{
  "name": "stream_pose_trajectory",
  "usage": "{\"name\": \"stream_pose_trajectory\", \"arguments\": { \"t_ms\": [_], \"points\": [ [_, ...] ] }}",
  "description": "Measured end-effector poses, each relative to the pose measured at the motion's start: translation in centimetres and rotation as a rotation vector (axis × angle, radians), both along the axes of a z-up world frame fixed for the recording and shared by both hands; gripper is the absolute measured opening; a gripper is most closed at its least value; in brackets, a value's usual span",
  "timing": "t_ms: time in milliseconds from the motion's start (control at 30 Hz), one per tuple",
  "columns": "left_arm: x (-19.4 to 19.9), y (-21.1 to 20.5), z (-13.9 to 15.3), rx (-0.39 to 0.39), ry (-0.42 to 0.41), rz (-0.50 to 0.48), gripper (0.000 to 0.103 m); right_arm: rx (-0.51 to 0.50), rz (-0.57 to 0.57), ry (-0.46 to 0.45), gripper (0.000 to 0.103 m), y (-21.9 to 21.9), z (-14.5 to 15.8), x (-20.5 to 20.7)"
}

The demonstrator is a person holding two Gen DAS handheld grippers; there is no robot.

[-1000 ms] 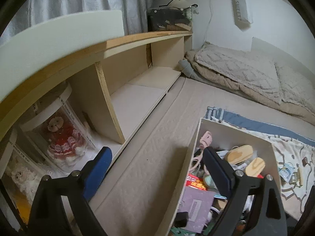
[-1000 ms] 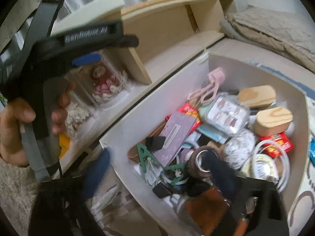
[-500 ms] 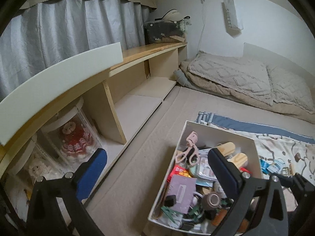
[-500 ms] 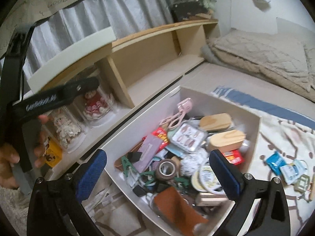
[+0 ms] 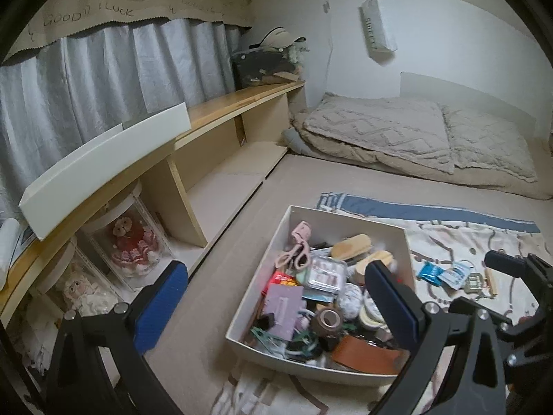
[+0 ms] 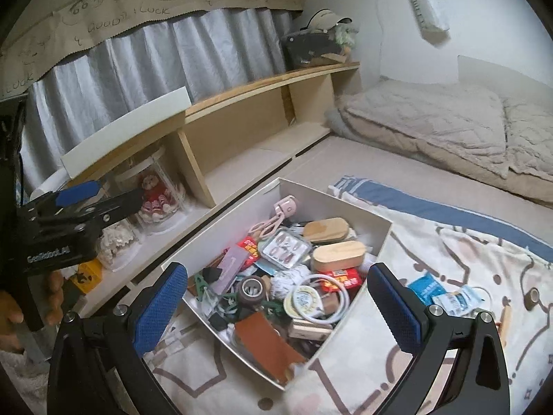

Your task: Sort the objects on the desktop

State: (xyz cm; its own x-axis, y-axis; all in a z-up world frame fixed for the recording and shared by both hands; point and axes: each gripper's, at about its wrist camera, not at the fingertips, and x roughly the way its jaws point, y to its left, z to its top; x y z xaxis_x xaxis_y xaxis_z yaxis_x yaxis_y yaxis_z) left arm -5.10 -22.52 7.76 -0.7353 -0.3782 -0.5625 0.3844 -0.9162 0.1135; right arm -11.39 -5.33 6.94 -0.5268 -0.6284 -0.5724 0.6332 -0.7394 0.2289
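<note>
The white box (image 6: 349, 207) full of small objects sits on the patterned blanket (image 6: 459, 252), beside the wooden shelf (image 5: 221, 110). Both the left gripper (image 5: 276, 297) and the right gripper (image 6: 276, 297) have risen higher than before, jaws spread wide and holding nothing. Blue packets (image 6: 427, 285) lie just right of the box.

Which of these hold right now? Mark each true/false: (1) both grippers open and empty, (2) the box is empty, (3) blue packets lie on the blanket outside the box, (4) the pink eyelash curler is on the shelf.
1. True: the left gripper and right gripper both have fingers spread, holding nothing.
2. False: the box is full of clutter.
3. True: the blue packets lie on the blanket, outside the box.
4. False: the pink eyelash curler is inside the box.
</note>
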Motion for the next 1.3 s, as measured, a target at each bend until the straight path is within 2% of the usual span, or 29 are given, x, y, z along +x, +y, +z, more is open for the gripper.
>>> {"name": "stream_pose_trajectory", "arguments": {
  "t_ms": [600, 767, 933, 1100, 1300],
  "points": [
    [5.9, 7.8, 1.0, 0.030, 0.081, -0.081, 0.103, 0.006, -0.028, 0.143, 0.103, 7.9, 3.5, 5.5],
    [7.3, 9.9, 0.5, 0.041, 0.085, -0.123, 0.103, 0.017, -0.038, 0.172, 0.103, 10.0, 3.7, 7.0],
    [8.7, 11.9, -0.2, 0.048, 0.086, -0.162, 0.103, 0.009, -0.053, 0.162, 0.103, 11.9, 3.3, 8.0],
    [9.8, 13.0, -0.9, 0.040, 0.094, -0.163, 0.103, 0.032, -0.064, 0.168, 0.103, 12.8, 2.7, 8.7],
    [11.0, 13.6, -2.1, 0.069, 0.088, -0.172, 0.103, 0.052, -0.054, 0.154, 0.103, 13.5, 1.7, 9.6]
  ]
}}
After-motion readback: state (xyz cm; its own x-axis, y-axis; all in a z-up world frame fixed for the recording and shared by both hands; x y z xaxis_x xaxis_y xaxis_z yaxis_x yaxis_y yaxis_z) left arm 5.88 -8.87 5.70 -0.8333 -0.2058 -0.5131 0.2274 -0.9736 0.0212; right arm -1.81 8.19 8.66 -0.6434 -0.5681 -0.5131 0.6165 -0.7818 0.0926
